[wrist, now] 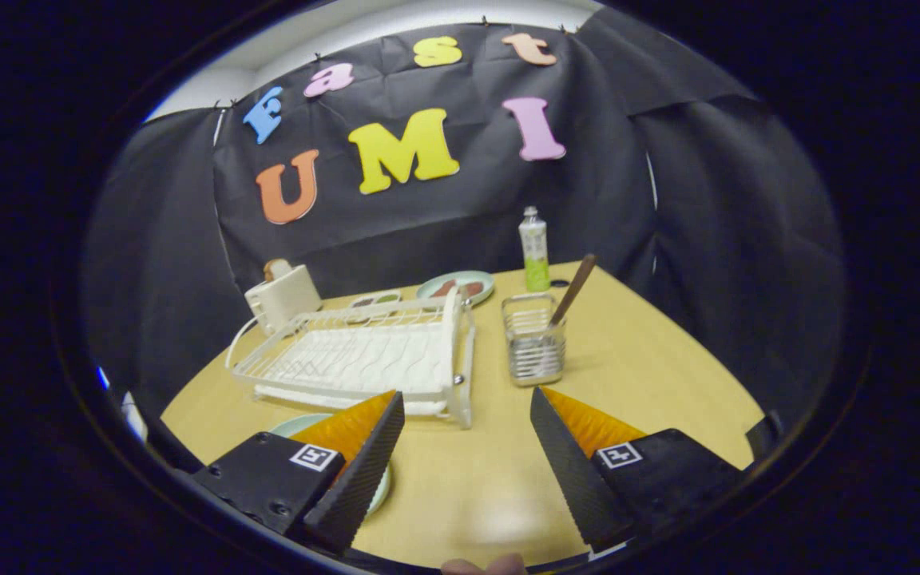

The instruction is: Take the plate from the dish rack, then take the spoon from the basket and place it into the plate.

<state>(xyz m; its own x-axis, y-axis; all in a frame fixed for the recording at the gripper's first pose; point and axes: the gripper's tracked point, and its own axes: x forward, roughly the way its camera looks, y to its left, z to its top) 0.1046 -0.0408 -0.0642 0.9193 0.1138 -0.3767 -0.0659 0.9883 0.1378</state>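
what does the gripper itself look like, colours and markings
The gripper has two wedge-shaped jaws, open with nothing between them. Their inner faces are black with a fine ribbed texture, and their outer sides are orange. Each sits on a black block bearing a small white square with a black fiducial marker; screw heads show on the block by the plate.

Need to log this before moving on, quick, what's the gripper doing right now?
Gripper: open, fingers spread wide and holding nothing, above the yellow wooden table, short of the clear ribbed basket.

Gripper (466, 403) camera faces across table (652, 359), seemingly low and near.
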